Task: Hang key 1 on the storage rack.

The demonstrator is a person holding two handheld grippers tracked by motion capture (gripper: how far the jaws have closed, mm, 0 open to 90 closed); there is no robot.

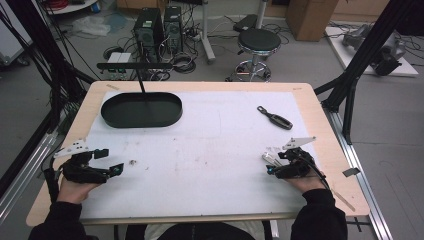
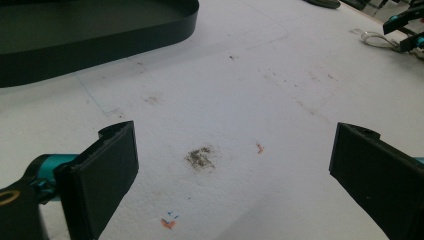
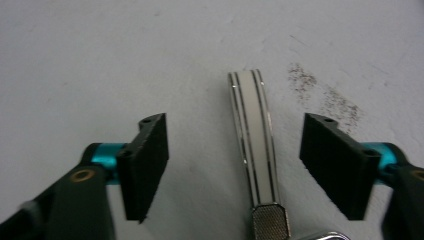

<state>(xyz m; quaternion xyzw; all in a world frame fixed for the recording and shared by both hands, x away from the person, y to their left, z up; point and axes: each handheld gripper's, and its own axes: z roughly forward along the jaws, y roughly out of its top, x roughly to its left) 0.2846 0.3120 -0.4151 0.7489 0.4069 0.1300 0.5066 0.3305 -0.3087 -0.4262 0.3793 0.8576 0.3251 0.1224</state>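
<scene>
Right gripper (image 3: 235,165) jaws spread, straddling white-handled tool (image 3: 252,140), not touching; we risk skidding it on closure. Left gripper (image 2: 232,175) gaping, empty, well apart from tool.

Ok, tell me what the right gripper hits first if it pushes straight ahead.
Probably nothing: the white-striped metal handle already lies between the open right gripper, and beyond its tip only bare white mat shows.
</scene>
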